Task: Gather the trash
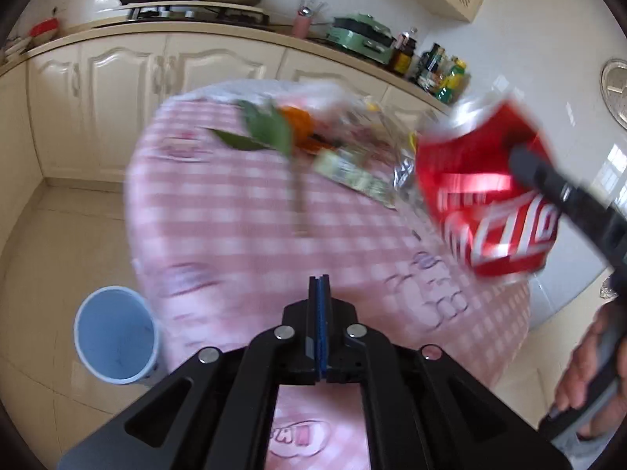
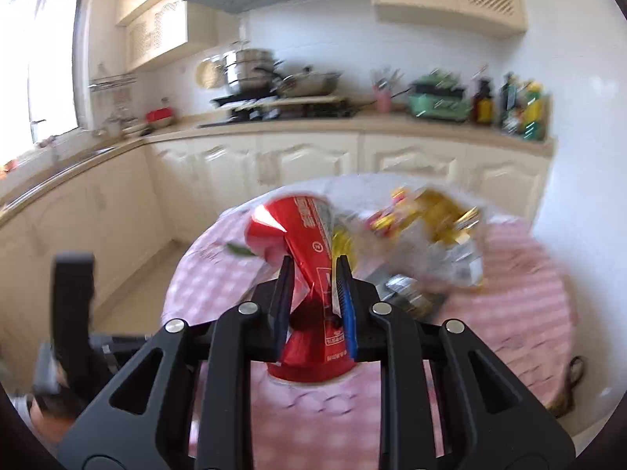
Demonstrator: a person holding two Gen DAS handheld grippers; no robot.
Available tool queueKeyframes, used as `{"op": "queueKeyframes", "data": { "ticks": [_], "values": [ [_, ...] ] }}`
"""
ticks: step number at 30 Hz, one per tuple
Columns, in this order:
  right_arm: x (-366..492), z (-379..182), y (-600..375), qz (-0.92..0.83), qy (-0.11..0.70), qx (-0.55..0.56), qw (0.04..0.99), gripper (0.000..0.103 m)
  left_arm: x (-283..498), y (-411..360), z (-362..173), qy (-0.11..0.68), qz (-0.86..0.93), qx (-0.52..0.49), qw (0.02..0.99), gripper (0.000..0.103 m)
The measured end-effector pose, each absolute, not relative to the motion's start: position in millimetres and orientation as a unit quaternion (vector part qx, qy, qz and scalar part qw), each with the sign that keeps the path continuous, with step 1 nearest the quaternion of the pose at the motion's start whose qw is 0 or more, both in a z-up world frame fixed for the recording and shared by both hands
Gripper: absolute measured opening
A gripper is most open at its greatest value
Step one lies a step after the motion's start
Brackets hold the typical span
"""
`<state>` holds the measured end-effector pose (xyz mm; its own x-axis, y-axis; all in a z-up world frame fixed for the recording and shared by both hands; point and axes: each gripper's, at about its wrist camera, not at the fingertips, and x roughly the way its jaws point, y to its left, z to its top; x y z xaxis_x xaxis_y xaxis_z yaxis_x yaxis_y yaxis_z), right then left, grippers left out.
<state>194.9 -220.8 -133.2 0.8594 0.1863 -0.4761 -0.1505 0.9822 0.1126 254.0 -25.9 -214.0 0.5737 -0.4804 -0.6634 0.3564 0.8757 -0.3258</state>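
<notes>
Right gripper [image 2: 312, 270] clamps a crushed red can [image 2: 309, 243] off the checked table [image 1: 235, 211], left gripper [image 1: 319, 282] fully closed with nothing in it over the cloth, leaf [image 1: 270, 129], peel [image 1: 298, 117] and wrappers [image 2: 427, 231] lie on top, blue bin [image 1: 113, 333] on the floor beside the table

My left tongs [image 1: 319, 286] are matte black, two flat fingers lined with blue pads [image 1: 322, 313]. Behind them black linkage bars fan out, pinned by four round silver screws [image 1: 285, 332], with rounded triangular cut-outs in the outer plates toward seven and five o'clock. My right tongs [image 2: 315, 270] are built the same: black fingers, blue pads [image 2: 347, 305], four silver screws [image 2: 249, 308] in a row, the same cut-outs. From the left camera, at four o'clock, my right hand [image 1: 595, 368] wraps a dark grey handle
</notes>
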Motion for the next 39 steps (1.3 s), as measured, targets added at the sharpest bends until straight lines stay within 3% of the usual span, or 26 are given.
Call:
{"op": "queueKeyframes", "data": {
  "ticks": [12,25,30,39],
  "values": [
    [170.2,-151.5,-170.0,0.176,0.279,0.025,0.944,0.021,223.0,131.5,-233.1,0.397,-0.090,-0.178,0.896,0.000],
    [147.0,-165.2,-154.3,0.211,0.302,0.017,0.930,0.021,209.6,149.9,-256.6,0.419,-0.072,-0.199,0.883,0.001],
    [146.2,-172.3,-160.7,0.208,0.315,0.025,0.926,0.021,207.6,152.4,-257.2,0.429,-0.065,-0.193,0.880,0.017],
    [149.2,-179.9,-148.9,0.225,0.328,0.022,0.917,0.021,200.7,164.5,-262.5,0.430,-0.048,-0.205,0.878,0.020]
  ]
}}
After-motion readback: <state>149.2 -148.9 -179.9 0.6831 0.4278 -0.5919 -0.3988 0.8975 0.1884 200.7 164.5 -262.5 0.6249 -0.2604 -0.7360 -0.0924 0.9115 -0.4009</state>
